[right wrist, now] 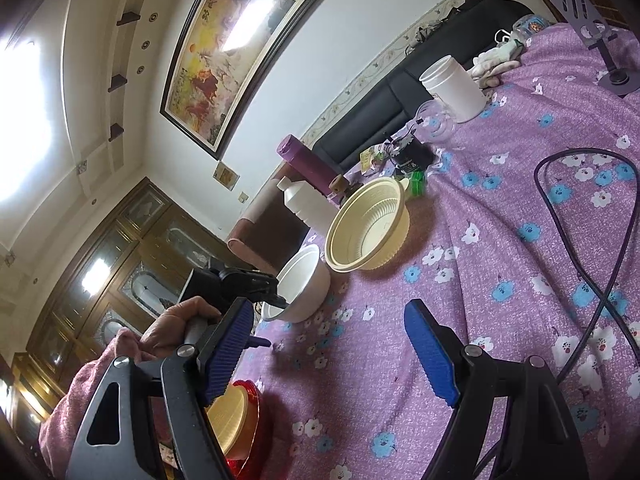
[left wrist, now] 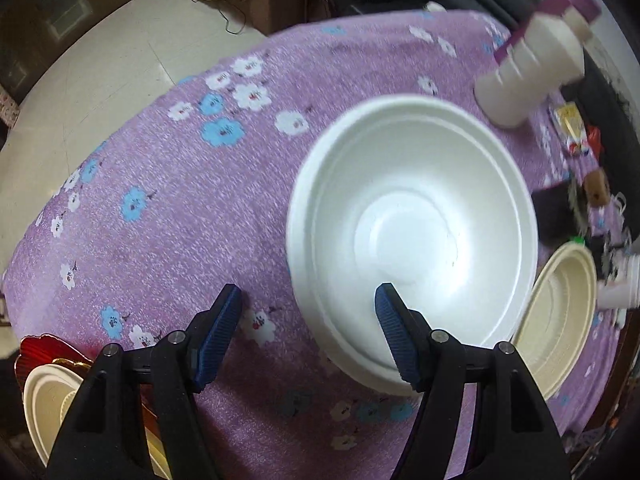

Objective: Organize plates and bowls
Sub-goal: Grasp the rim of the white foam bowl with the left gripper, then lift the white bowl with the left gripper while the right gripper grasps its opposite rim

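A white foam bowl (left wrist: 412,236) stands upright on the purple flowered tablecloth (left wrist: 192,200). My left gripper (left wrist: 310,304) is open, its right finger inside the bowl above the near rim and its left finger outside over the cloth. The bowl also shows in the right wrist view (right wrist: 302,284), with the left gripper (right wrist: 260,292) at its rim. A cream ribbed bowl (right wrist: 370,226) stands just beyond it, and shows in the left wrist view (left wrist: 560,320). A cream bowl on a red plate (right wrist: 236,420) sits at the near table edge. My right gripper (right wrist: 328,340) is open and empty above the cloth.
A white plastic bottle (left wrist: 528,72) and a purple cylinder (right wrist: 308,164) stand behind the bowls. A white jar (right wrist: 452,88), a glass jar (right wrist: 436,120), small clutter and a purple phone stand (right wrist: 592,28) lie farther back. A dark cable (right wrist: 592,248) loops over the cloth at the right.
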### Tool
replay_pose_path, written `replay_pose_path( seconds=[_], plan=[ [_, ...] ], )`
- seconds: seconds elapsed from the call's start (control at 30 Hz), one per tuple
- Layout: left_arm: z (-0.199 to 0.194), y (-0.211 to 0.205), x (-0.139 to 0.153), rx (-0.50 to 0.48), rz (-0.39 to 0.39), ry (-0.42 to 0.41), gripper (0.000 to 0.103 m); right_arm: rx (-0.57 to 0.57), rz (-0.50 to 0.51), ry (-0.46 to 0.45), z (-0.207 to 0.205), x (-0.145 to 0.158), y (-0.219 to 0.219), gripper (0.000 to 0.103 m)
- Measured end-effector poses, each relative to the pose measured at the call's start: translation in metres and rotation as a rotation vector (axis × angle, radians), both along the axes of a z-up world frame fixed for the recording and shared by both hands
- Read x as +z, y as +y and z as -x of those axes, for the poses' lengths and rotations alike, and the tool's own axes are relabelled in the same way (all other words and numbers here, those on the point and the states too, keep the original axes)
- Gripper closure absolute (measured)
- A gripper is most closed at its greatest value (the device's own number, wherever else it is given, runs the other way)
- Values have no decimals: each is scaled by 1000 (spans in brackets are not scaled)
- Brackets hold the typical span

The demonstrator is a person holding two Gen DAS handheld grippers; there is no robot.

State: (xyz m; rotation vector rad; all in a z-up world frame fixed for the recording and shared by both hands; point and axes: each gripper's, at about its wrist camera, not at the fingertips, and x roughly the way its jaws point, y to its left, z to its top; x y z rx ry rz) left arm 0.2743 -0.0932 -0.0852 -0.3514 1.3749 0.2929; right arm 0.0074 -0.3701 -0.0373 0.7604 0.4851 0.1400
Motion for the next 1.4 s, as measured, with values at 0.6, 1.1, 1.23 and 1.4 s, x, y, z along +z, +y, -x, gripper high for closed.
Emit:
replay_pose_path(
  seconds=[0.6,1.1,1.23,1.4],
  plan=[
    [21,-45,-5,-123,7,29,67,-29,-6,-14,3,1,-10,36],
    [-2,-45,-13,-49,126,14,68,-31,-76,14,3,-5,-17,34],
    [-8,-54,-11,-42,85,-14,80,-31,-85,19,1,-6,-18,34],
    [-8,-60,-6,-87,65,-40,83,-27,-92,28,-1,-8,-19,34]
  ],
)
